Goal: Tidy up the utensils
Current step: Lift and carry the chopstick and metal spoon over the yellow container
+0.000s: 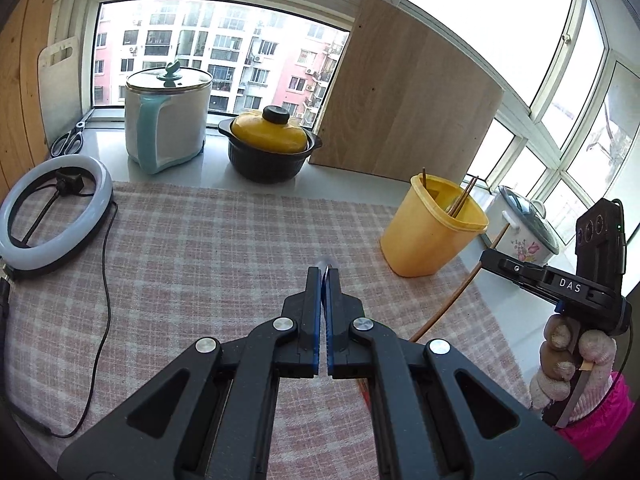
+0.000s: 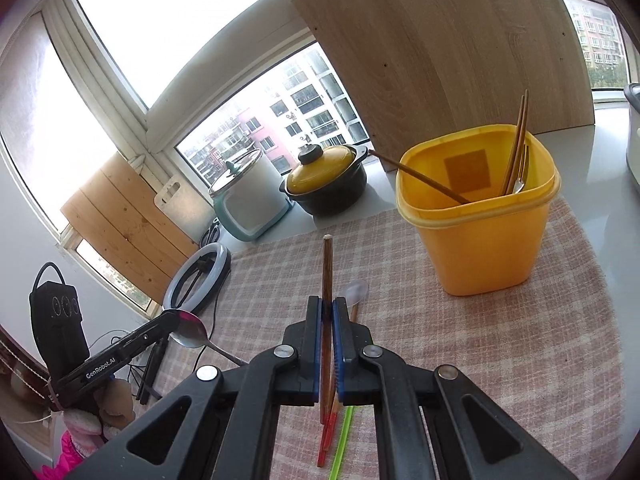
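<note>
R tool (image 2: 327, 309) is clamped on a brown wooden chopstick (image 2: 327, 268), which stands nearly upright between the blue pads, tip toward 12 o'clock. Under that tool, on the checked cloth (image 2: 500, 340) covering the tabletop, lie a red stick (image 2: 326, 440) and a green stick (image 2: 342, 446) side by side, w/ a clear plastic spoon (image 2: 356, 291) just past the fingers at 1 o'clock. L tool (image 1: 325, 280) is pinched on a metal spoon (image 2: 190, 330); in the right wrist view the bowl sticks out at 9 o'clock, handle running back toward the tool; in its own view only a blurred sliver shows between the pads. Farther off at 1–2 o'clock stands the yellow bin (image 2: 480, 240) on the cloth, holding several wooden chopsticks (image 2: 518, 140) and a fork (image 2: 520, 178), w/ one chopstick leaning out its left side. Ring light (image 1: 52, 216) lies at 10 o'clock in the left wrist view, cable trailing across the cloth. At the back, by the window: white cooker w/ teal handle (image 1: 168, 120), black pot w/ yellow lid (image 1: 268, 148), wooden board (image 1: 404, 100) leaning upright.
</note>
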The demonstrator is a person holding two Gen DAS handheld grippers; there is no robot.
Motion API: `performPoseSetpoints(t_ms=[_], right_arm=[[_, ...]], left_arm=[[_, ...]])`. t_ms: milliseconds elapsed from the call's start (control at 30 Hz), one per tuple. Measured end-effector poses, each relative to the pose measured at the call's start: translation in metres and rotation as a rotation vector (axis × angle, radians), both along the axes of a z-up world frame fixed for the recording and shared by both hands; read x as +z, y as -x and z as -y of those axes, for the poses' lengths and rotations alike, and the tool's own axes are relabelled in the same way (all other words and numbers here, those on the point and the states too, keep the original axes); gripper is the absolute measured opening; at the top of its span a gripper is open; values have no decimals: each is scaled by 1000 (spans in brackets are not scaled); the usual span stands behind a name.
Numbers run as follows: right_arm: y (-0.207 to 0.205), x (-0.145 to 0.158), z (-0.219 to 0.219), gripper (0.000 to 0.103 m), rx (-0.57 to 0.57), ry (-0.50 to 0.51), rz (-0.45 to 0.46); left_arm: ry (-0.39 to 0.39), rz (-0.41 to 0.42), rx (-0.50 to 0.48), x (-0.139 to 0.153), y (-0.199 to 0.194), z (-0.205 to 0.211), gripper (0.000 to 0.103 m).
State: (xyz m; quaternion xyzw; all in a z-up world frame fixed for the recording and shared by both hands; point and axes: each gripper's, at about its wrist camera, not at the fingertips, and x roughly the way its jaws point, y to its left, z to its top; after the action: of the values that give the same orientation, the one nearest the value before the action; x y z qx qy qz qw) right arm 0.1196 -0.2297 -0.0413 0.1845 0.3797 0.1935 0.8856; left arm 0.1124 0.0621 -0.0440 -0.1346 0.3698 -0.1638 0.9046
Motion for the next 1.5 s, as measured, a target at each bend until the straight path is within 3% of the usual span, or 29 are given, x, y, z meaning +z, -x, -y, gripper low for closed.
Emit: performPoseSetpoints(t_ms=[900, 1500], right_arm=[[29, 61, 74, 2, -167, 20, 151], [7, 112, 114, 2, -232, 48, 282]], left_arm=[[27, 121, -81, 50, -32, 51, 0], [47, 190, -63, 82, -88, 84, 0]])
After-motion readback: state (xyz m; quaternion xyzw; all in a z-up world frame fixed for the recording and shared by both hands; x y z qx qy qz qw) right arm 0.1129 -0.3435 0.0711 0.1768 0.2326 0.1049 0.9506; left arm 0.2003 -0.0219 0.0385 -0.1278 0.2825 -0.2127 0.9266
